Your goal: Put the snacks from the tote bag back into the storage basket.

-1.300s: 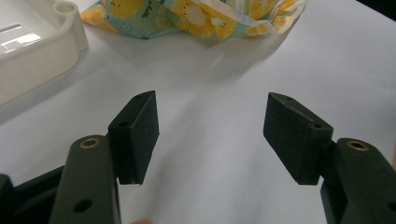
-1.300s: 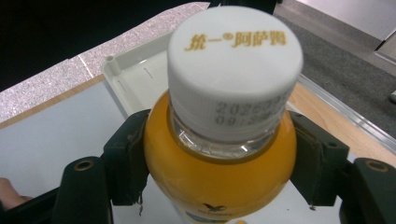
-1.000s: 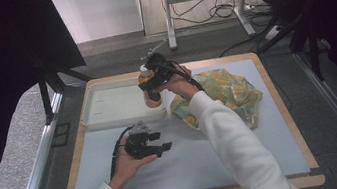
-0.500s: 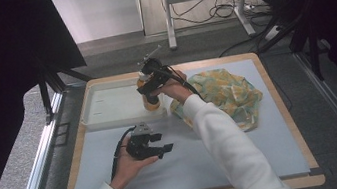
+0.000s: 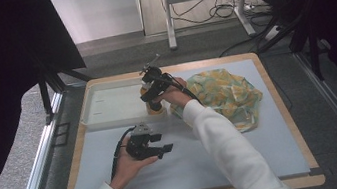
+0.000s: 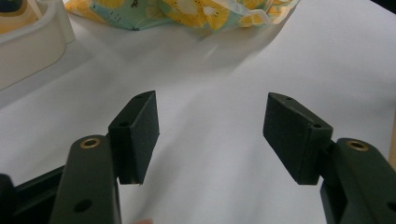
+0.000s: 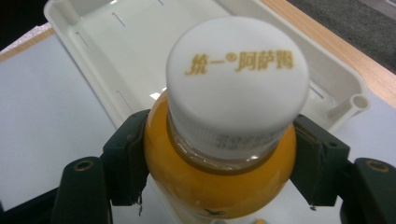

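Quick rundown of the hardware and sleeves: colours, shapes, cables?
Both tongs are black. The left tongs have two flat rectangular rubber-like pads on arms with brass-coloured inserts and screw holes. The right tongs are built alike, with a frayed pad corner. A black cable trails from the left unit, which has a grey plate on top. Both sleeves are white.

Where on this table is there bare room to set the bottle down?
The white tray is bare left of the bottle held by the right gripper. The mat is bare below the patterned cloth. It is crowded between tray corner and cloth.
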Demonstrator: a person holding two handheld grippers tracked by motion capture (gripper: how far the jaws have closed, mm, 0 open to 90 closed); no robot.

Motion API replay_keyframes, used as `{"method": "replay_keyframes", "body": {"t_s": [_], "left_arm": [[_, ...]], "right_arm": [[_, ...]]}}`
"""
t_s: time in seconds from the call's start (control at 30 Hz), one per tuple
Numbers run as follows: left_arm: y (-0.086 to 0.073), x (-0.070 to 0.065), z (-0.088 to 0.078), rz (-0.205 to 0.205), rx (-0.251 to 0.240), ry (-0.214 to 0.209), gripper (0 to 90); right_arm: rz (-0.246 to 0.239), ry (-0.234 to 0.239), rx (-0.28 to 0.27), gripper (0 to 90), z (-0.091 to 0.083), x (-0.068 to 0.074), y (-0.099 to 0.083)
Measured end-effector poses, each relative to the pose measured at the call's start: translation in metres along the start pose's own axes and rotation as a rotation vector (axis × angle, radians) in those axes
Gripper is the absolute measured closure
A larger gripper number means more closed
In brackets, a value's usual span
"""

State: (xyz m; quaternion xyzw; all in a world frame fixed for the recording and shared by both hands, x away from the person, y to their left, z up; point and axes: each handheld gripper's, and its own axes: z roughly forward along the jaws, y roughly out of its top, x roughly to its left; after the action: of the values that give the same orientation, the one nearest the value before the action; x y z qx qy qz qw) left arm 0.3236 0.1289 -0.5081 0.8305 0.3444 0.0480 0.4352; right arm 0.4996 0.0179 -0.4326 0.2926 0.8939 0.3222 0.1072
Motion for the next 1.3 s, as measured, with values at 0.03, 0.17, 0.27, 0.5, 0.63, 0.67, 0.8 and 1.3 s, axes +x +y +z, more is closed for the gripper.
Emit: {"method": "replay_keyframes", "body": {"t_s": [0.03,0.17,0.27,0.5,0.63,0.67,0.8,1.3], "left_arm": [[0.0,0.0,0.0,0.0,0.001,0.0,35.6],[0.0,0.0,0.0,0.006,0.005,0.002,35.6],[0.0,0.0,0.0,0.007,0.005,0.002,35.6],[0.0,0.0,0.001,0.005,0.006,0.002,35.6],[0.0,-0.001,0.001,0.011,0.008,0.004,35.6],[0.0,0.0,0.0,0.011,0.007,0.005,35.6],[-0.001,-0.001,0.001,0.011,0.007,0.007,35.5],[-0.004,-0.002,0.002,0.013,0.016,0.018,35.4]], "right_arm": [[0.007,0.001,-0.003,30.0,-0.001,0.0,0.0],[0.004,0.0,0.012,29.3,-0.002,0.0,-0.002],[0.007,0.003,-0.005,28.9,-0.004,0.0,-0.003],[0.006,0.009,-0.028,20.5,-0.014,0.001,-0.002],[0.013,0.018,-0.055,19.4,-0.024,0.0,-0.004],[0.015,0.022,-0.063,19.3,-0.027,-0.001,-0.004],[0.017,0.015,-0.088,19.3,-0.042,-0.002,-0.009],[0.032,-0.006,-0.159,21.9,-0.1,-0.016,-0.053]]}}
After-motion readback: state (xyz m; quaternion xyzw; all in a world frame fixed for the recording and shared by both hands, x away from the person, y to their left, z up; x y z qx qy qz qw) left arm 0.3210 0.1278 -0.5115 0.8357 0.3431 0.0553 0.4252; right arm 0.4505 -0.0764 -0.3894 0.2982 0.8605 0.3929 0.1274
